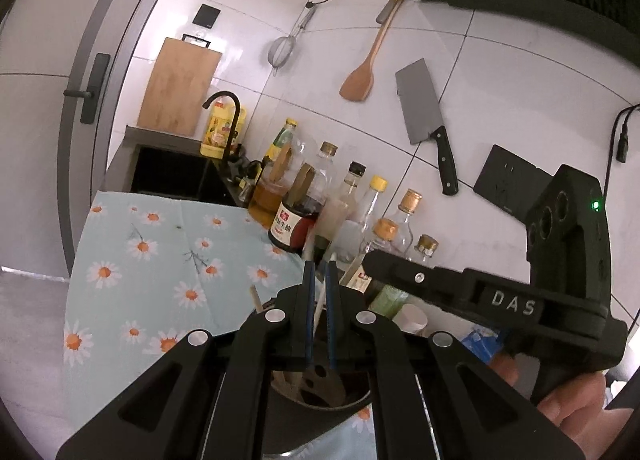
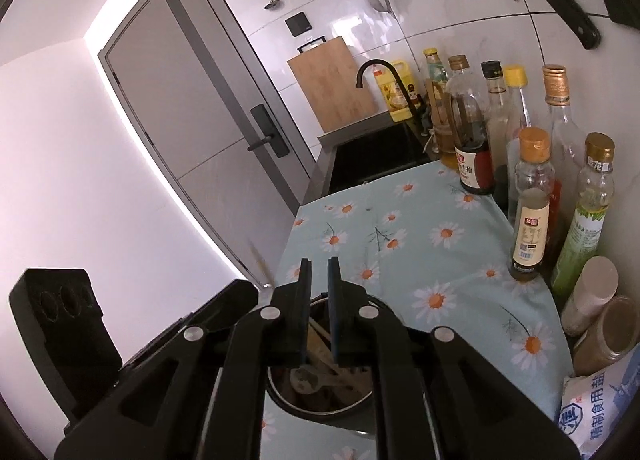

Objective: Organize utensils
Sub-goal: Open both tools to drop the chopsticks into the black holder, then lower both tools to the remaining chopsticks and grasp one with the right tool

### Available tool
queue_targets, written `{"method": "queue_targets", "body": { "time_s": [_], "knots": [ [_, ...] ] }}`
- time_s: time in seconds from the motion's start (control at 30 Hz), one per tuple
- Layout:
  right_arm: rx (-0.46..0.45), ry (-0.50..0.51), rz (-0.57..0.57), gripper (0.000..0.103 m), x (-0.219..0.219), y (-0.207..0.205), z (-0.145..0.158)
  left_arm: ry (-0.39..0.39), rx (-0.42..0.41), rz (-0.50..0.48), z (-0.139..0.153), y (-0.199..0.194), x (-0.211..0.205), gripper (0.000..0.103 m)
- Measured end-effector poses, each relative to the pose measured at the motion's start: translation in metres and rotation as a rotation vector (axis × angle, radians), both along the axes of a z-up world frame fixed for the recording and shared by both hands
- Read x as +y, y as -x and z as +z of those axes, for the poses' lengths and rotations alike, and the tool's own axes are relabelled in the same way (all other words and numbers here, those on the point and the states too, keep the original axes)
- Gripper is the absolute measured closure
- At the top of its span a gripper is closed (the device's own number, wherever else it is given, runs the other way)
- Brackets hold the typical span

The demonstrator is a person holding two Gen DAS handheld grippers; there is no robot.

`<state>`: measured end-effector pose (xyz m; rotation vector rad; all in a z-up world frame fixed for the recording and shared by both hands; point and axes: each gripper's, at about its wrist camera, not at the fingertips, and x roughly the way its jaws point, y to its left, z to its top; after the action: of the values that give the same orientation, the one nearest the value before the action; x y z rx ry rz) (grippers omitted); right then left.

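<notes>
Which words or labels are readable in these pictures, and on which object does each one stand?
"DAS": on the right tongs' black body.
"精制食用盐": on the salt bag.
"生抽": on the soy sauce bottle.
Small bottle and green-label bottle: print too small to read.
</notes>
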<state>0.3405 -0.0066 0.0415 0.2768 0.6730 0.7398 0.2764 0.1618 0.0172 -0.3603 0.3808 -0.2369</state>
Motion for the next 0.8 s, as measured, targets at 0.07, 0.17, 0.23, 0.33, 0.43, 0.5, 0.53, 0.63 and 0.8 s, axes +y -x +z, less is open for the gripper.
{"method": "queue_targets", "body": {
  "time_s": [0.07, 0.17, 0.23, 0.33, 0.43, 0.5, 0.53, 0.63, 0.8],
  "knots": [
    [-0.001, -0.009, -0.004, 0.094, -0.002, 0.002, 0.003, -0.005, 0.009, 0.002, 0.001, 0.001, 0.001, 0.098],
    [-0.004, -0.009, 0.0, 0.093, -0.004, 0.006, 0.009, -0.01, 0.008, 0.009, 0.004, 0.006, 0.001, 0.098],
    [-0.004, -0.015, 0.008, 0.093, -0.005, 0.009, 0.012, -0.012, 0.014, 0.014, 0.005, 0.008, 0.001, 0.098],
    [-0.005, -0.032, 0.011, 0.085, -0.008, 0.014, 0.016, -0.011, 0.025, 0.018, 0.008, 0.01, 0.001, 0.098],
    [-0.006, -0.04, 0.006, 0.083, -0.011, 0.019, 0.02, -0.013, 0.021, 0.01, 0.011, 0.014, -0.001, 0.088],
    [-0.006, -0.042, 0.004, 0.083, -0.013, 0.022, 0.024, -0.026, 0.014, 0.006, 0.015, 0.019, -0.003, 0.088],
    [-0.005, -0.044, 0.006, 0.083, -0.016, 0.025, 0.026, -0.03, 0.013, 0.004, 0.017, 0.022, -0.004, 0.088],
    [0.0, -0.037, 0.011, 0.079, -0.022, 0.034, 0.033, -0.041, 0.012, -0.007, 0.025, 0.032, -0.007, 0.086],
    [0.031, -0.032, 0.021, 0.076, -0.038, 0.05, 0.038, -0.08, 0.016, -0.021, 0.033, 0.053, -0.014, 0.082]
  ]
}}
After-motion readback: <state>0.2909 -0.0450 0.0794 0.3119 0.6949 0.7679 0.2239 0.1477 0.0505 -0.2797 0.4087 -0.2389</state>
